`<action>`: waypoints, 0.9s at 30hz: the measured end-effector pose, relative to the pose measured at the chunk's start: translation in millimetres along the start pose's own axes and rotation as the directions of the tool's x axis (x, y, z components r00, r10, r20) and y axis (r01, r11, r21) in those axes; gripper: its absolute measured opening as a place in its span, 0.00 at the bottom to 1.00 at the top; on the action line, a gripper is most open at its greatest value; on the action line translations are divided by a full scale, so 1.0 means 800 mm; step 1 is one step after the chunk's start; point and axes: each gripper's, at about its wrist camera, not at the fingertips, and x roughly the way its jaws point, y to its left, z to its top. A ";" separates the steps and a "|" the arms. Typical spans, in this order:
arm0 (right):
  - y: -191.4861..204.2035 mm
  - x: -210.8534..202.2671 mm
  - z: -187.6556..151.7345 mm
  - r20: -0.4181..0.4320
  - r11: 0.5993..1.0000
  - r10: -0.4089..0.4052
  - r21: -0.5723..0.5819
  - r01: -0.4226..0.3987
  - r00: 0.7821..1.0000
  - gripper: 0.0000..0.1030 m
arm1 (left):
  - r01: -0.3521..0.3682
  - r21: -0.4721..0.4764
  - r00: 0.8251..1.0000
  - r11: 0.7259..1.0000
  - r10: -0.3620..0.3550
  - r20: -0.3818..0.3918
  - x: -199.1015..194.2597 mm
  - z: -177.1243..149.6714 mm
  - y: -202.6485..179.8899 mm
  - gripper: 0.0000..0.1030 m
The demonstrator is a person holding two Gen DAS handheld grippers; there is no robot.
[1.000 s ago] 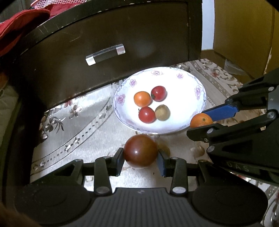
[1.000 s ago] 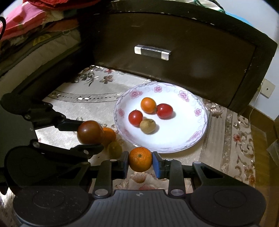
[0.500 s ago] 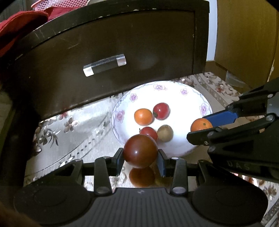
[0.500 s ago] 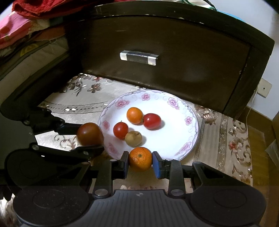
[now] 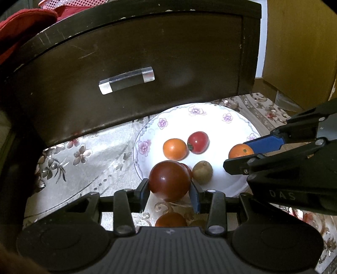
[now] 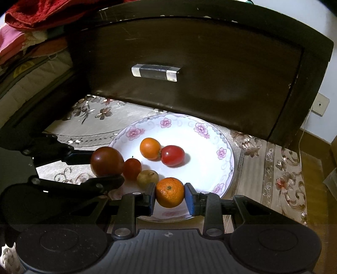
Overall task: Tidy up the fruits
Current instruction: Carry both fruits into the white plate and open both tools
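My left gripper (image 5: 169, 190) is shut on a large dark red tomato (image 5: 169, 180), held over the near left rim of the white flowered plate (image 5: 198, 110). My right gripper (image 6: 170, 198) is shut on a small orange mandarin (image 6: 170, 192), held over the plate's (image 6: 223, 168) near edge. On the plate lie an orange fruit (image 6: 150, 148), a red tomato (image 6: 172, 155), a smaller red tomato (image 6: 132, 167) and a brownish round fruit (image 6: 147, 178). The left gripper with its tomato (image 6: 107, 161) shows at the left of the right wrist view.
A dark wooden drawer front (image 6: 189, 69) with a clear handle (image 6: 155, 72) stands right behind the plate. The floral tablecloth (image 5: 84, 156) covers the table. Two fruits (image 5: 171, 219) lie on the cloth under my left gripper. Red cloth (image 6: 38, 12) lies on the cabinet top.
Both grippers have moved forward with their fruits, from in front of the plate to over its near rim. Both stay shut on their fruits.
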 end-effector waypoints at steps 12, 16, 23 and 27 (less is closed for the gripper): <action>-0.004 0.001 0.001 0.017 1.000 -0.005 0.011 0.005 1.000 0.30 | -0.006 -0.024 1.000 1.000 0.007 0.011 -0.001 0.001 0.002 0.45; -0.004 0.000 0.000 0.021 1.000 -0.007 0.015 0.007 1.000 0.31 | -0.009 -0.031 1.000 0.999 0.009 0.016 -0.002 0.000 0.003 0.45; -0.004 -0.002 -0.001 0.021 1.000 -0.006 0.021 0.006 1.000 0.31 | -0.017 -0.046 0.999 0.999 0.019 0.031 -0.003 0.001 0.005 0.46; -0.003 -0.004 -0.001 0.022 1.000 -0.002 0.024 0.002 1.000 0.32 | -0.022 -0.052 0.999 0.998 0.024 0.038 -0.003 0.002 0.007 0.46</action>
